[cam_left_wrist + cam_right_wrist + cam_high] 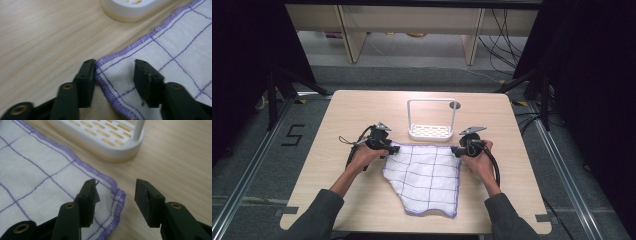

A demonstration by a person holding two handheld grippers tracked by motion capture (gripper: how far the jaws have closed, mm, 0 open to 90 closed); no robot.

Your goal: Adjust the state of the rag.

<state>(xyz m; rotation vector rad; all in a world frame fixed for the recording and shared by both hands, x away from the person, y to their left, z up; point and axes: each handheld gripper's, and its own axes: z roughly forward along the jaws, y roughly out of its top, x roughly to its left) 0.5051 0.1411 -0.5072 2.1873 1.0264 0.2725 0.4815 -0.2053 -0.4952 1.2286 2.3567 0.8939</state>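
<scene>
A white cloth [427, 172] with a purple grid and purple stitched hem lies flat on the wooden table [357, 110]. My left gripper [394, 148] is at the cloth's far left corner. In the left gripper view that corner of the cloth [175, 50] lies between the jaws of my left gripper [115, 62], which stand apart and do not press it. My right gripper [455, 150] is at the far right corner. There the cloth [37, 170] reaches in between the spread jaws of my right gripper [116, 182], resting on the table.
A white rack [431, 131] with a slotted base and a tall hoop handle stands just beyond the cloth's far edge, close to both grippers; its base [130, 10] [100, 137] is near the jaws. A small dark disc [455, 105] lies behind it.
</scene>
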